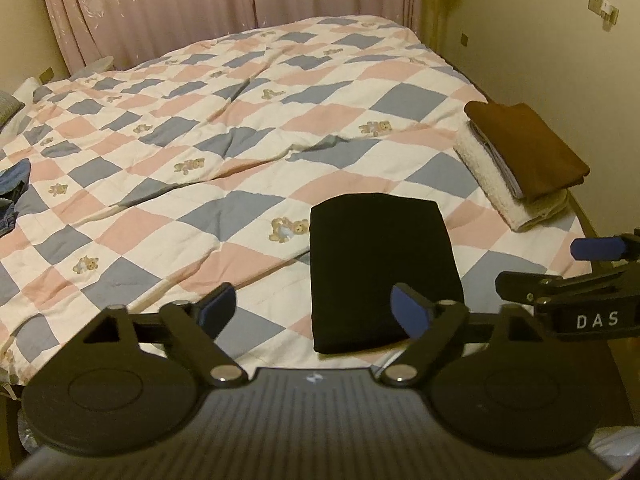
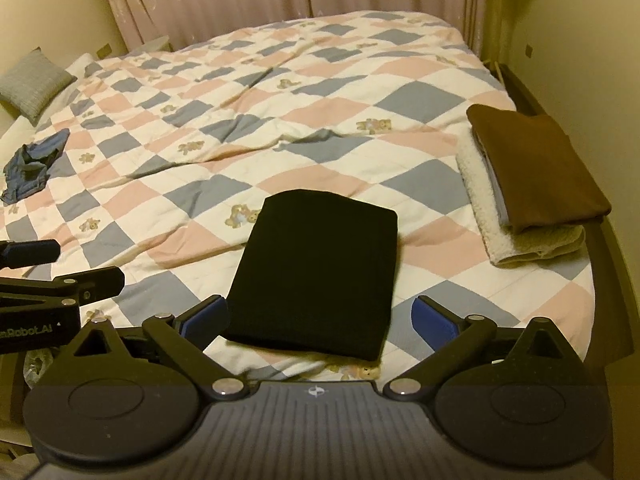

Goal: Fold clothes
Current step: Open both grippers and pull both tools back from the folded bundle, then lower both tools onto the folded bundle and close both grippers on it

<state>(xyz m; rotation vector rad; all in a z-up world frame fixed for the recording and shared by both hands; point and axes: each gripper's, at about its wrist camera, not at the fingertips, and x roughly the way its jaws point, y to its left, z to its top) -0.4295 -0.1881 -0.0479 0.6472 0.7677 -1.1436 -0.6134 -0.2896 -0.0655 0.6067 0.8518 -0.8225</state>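
A black garment (image 1: 380, 268) (image 2: 320, 276) lies folded into a neat rectangle on the checkered quilt (image 1: 200, 152) (image 2: 280, 100), near the bed's front edge. My left gripper (image 1: 314, 306) hovers open just before it, its right fingertip over the garment's near corner. My right gripper (image 2: 320, 318) is open too, its blue pads (image 2: 434, 318) either side of the garment's near end, holding nothing. A crumpled blue denim garment (image 2: 32, 168) (image 1: 14, 188) lies unfolded at the far left.
A stack of folded clothes, brown piece (image 1: 524, 148) (image 2: 536, 164) on top of a cream fleece (image 2: 500, 232), sits at the bed's right edge. A grey pillow (image 2: 34, 80) lies at the far left. Pink curtains (image 1: 200, 0) hang behind the bed.
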